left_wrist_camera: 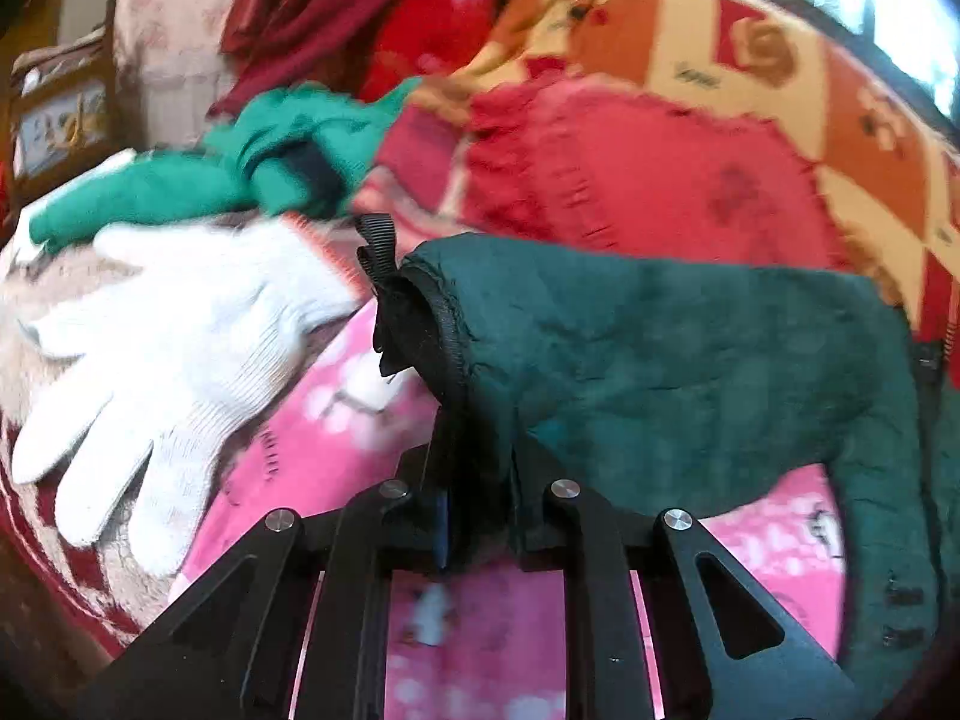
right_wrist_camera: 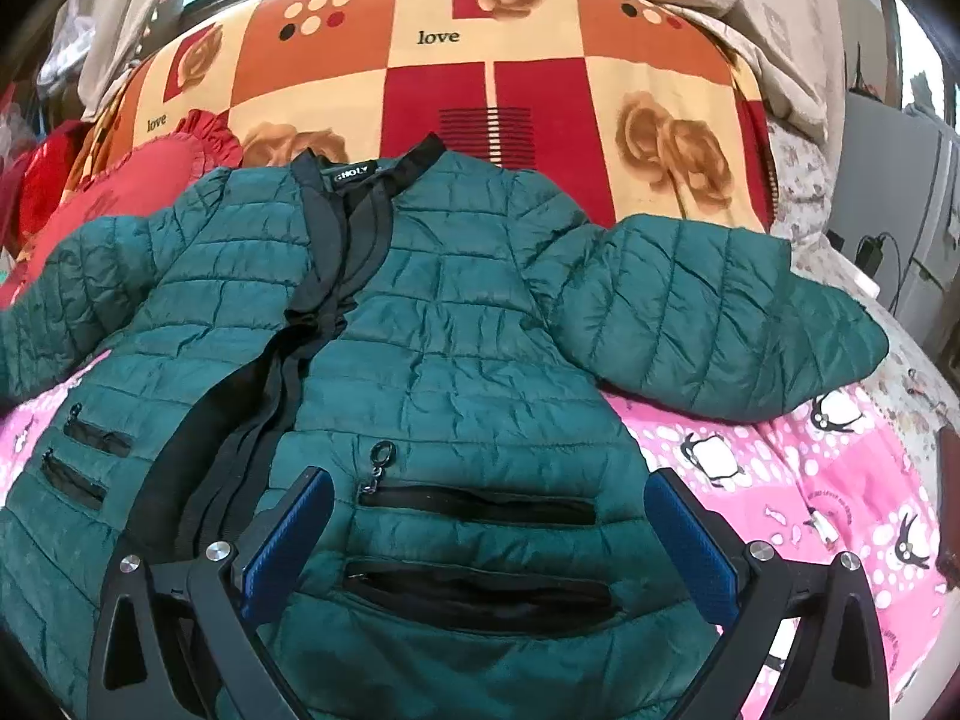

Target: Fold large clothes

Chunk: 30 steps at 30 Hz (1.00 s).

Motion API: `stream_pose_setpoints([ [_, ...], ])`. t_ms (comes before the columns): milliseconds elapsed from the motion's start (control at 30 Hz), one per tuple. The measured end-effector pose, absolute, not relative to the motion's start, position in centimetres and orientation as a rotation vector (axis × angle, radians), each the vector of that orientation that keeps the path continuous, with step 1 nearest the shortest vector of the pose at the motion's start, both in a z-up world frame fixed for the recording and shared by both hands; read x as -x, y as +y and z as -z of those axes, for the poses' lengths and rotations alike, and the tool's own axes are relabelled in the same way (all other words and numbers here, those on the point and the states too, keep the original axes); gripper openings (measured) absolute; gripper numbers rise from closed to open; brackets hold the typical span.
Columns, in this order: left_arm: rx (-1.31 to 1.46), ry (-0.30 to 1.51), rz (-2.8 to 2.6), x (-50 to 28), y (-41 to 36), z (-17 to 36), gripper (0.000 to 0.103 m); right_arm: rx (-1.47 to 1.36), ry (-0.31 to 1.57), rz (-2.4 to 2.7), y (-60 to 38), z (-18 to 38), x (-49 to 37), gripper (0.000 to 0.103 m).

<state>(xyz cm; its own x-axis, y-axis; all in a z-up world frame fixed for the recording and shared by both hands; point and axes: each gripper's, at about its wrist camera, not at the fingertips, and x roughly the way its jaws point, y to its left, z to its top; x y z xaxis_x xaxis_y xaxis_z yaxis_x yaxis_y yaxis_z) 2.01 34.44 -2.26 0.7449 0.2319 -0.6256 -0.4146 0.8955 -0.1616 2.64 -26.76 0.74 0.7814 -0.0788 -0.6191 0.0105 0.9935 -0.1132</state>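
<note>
A dark green quilted jacket (right_wrist_camera: 456, 324) lies front up on a pink penguin blanket (right_wrist_camera: 810, 480), collar away from me, black zipper strips down its middle, both sleeves spread out. My right gripper (right_wrist_camera: 489, 516) is open, its blue pads (right_wrist_camera: 288, 540) hovering on either side of the jacket's right pocket zippers. In the left wrist view my left gripper (left_wrist_camera: 480, 516) is shut on the cuff end of the jacket's sleeve (left_wrist_camera: 660, 372) and holds it lifted over the pink blanket (left_wrist_camera: 336, 450).
A white knit glove (left_wrist_camera: 180, 360) lies left of the held sleeve, with a bright green garment (left_wrist_camera: 270, 162) and red clothes (left_wrist_camera: 384, 18) behind it. A red cushion (left_wrist_camera: 630, 174) and an orange rose-pattern blanket (right_wrist_camera: 480, 60) lie beyond the jacket.
</note>
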Motion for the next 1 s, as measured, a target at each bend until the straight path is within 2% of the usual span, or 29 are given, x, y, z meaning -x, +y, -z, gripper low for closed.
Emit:
stream_pose_setpoints([
  [167, 0.269, 0.531, -0.167, -1.7, 28.3, -2.0, 0.013, 0.103, 0.666, 0.043, -26.7, -1.0, -2.4, 0.103],
  [367, 0.293, 0.502, 0.066, -4.2, 20.7, -4.8, 0.013, 0.097, 0.663, 0.044, -26.8, -1.1, -2.2, 0.103],
  [733, 0.331, 0.575, 0.277, -13.2, 7.0, -3.6, 0.013, 0.099, 0.674, 0.059, -27.5, -1.0, -2.2, 0.103],
  [1000, 0.334, 0.621, 0.516, -15.7, -1.4, -1.1, 0.013, 0.101, 0.703, 0.084, -28.3, -0.4, -2.4, 0.103],
])
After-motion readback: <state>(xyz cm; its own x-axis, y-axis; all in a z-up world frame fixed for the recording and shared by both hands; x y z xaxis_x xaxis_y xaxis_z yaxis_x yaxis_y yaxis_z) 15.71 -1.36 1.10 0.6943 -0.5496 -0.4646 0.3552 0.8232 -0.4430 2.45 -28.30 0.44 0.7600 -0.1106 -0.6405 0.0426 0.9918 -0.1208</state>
